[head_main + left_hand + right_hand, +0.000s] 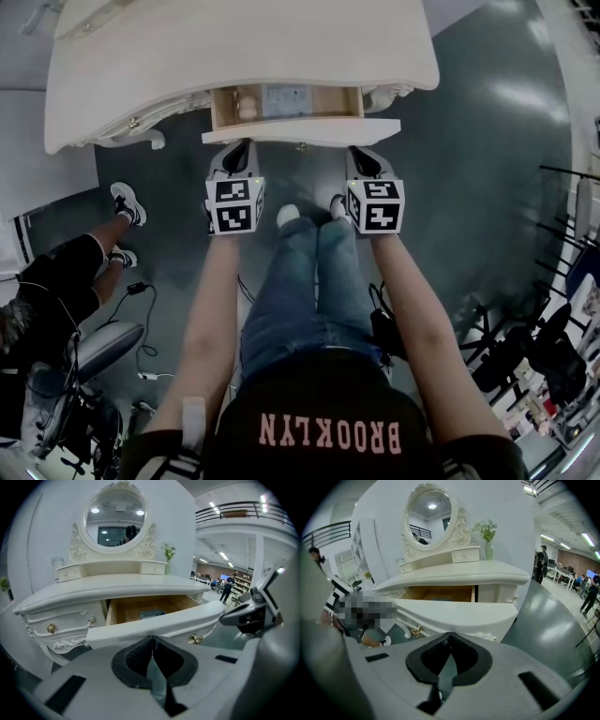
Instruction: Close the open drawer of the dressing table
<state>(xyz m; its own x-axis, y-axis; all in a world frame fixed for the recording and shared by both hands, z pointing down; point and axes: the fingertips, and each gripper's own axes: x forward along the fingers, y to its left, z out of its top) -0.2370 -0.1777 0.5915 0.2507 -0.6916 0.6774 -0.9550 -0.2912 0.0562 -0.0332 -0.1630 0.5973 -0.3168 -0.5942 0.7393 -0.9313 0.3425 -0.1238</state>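
- The drawer (221, 109) of the table (234, 47) stands open, pulled out toward me. Its wooden inside shows, and its white front (300, 131) is the part nearest to me.
- Inside the drawer lies 1 flat pale packet (152, 614) near the middle.
- My left gripper (242, 150) is just before the left half of the drawer front. In the left gripper view its 2 jaws are clenched, pad against pad, with nothing between them (152, 639).
- My right gripper (361, 157) is just before the right half of the drawer front. Its jaws are also pressed together and empty (450, 634).
- I cannot tell if the tips touch the drawer front or stop just short of it.
- 1 gold knob (196, 639) sits on the drawer front, between the 2 grippers.
- An oval mirror (117, 520) stands above the drawer at the back of the table top, and a vase (488, 545) with flowers is above the drawer to the right.
- Another person (66, 272) is on the floor, well apart from the drawer on its left side.
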